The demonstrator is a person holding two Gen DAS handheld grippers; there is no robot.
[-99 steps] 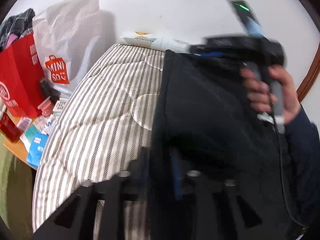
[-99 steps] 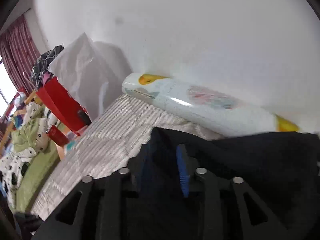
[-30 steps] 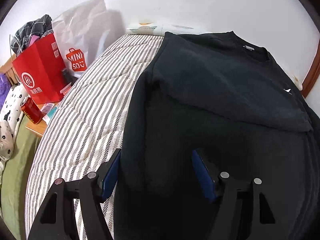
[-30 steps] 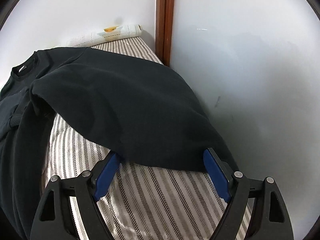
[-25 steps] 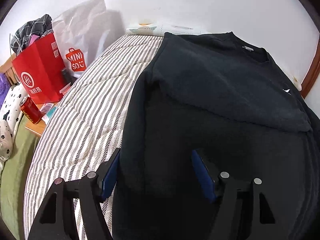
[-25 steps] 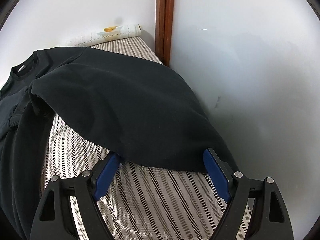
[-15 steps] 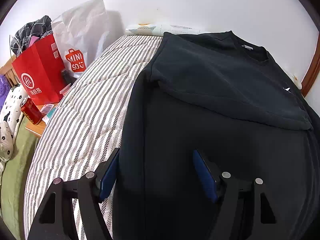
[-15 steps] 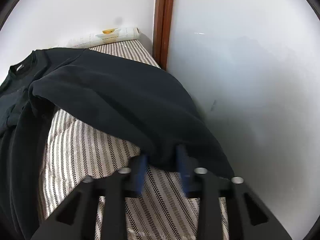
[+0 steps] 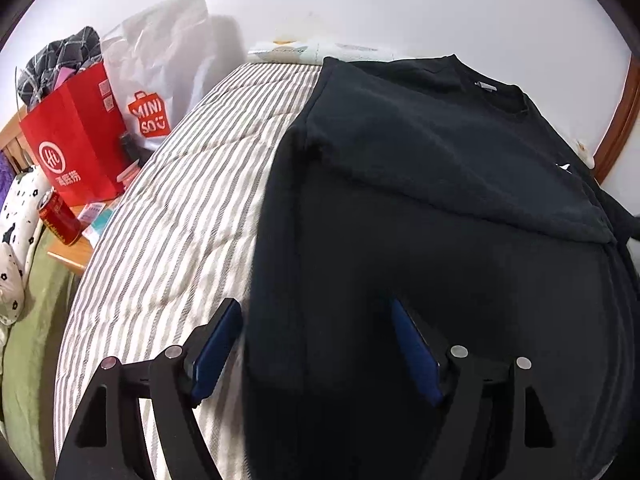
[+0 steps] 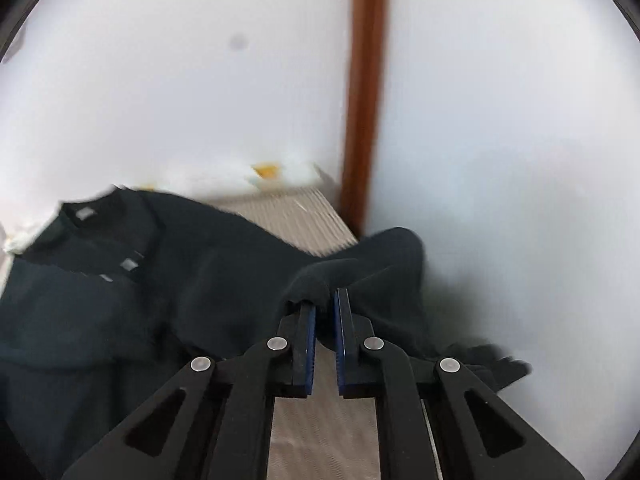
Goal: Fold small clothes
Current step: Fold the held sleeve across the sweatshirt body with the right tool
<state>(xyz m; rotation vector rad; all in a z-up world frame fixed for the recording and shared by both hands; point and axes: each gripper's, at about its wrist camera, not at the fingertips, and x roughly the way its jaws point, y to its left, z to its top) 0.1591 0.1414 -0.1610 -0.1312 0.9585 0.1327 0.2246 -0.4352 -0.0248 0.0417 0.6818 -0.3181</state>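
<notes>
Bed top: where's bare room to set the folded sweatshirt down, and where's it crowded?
Free: the striped mattress strip between the black sweatshirt and the bed's left edge, up to the pillow. Crowded: the bedside stand with the red bag, white bag and can; the wall side, where the right tongs grip a sleeve.

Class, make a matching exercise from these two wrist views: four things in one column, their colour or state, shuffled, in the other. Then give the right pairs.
Things:
1. sweatshirt
2. paper bag
3. left tongs
4. right tongs

Colour or state:
A. open
B. red
C. black
D. shut on cloth

Pairs: 1-C, 2-B, 3-A, 4-D
</notes>
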